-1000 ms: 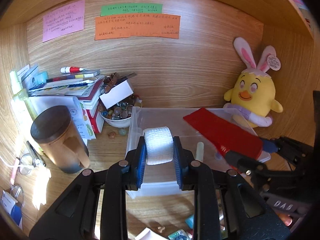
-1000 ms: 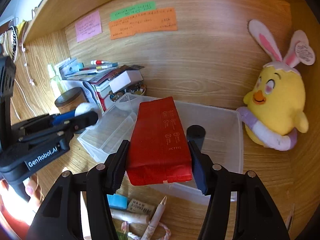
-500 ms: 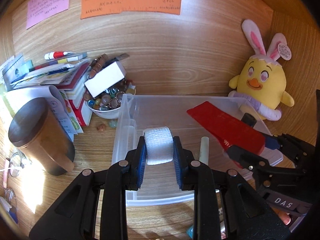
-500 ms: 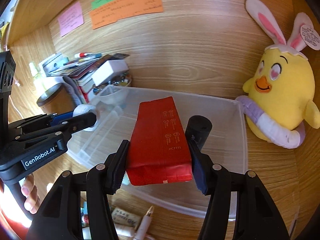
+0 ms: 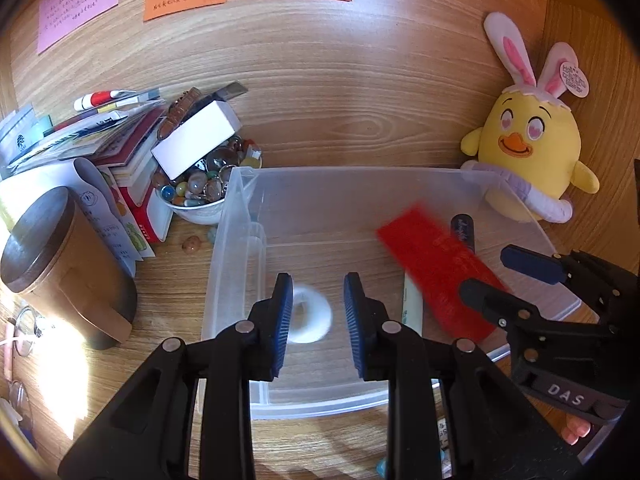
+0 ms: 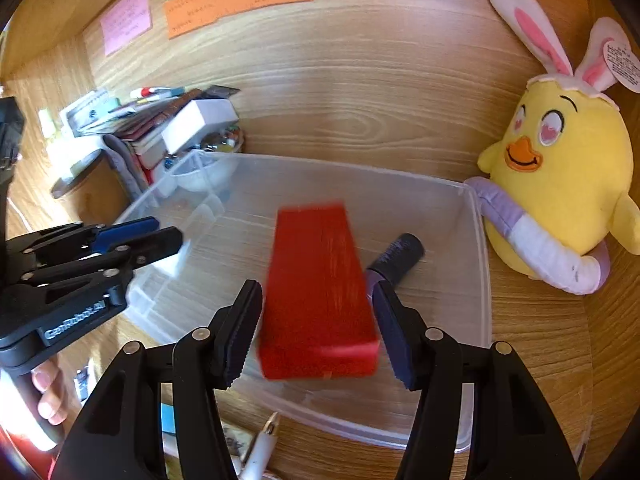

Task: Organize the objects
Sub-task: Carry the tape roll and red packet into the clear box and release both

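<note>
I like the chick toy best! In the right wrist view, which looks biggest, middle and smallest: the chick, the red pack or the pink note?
1. Chick toy: largest.
2. Red pack: middle, though it sits close to the camera, so it may look bigger than it is.
3. Pink note: smallest, but farthest away on the back wall.

- Clear plastic bin (image 5: 400, 184): centre of desk, before the back wall.
- Gauze roll (image 5: 310, 314): in bin, left part, below the left gripper (image 5: 316, 312).
- Flat packet (image 6: 320, 288): in bin, right of roll.
- Dark tube (image 6: 396, 258): in bin, just right of packet.
- Bowl of marbles (image 5: 200, 196): left of bin.
- Lidded canister (image 5: 60, 256): further left.
- Plush chick (image 5: 524, 148): right of bin.
</note>
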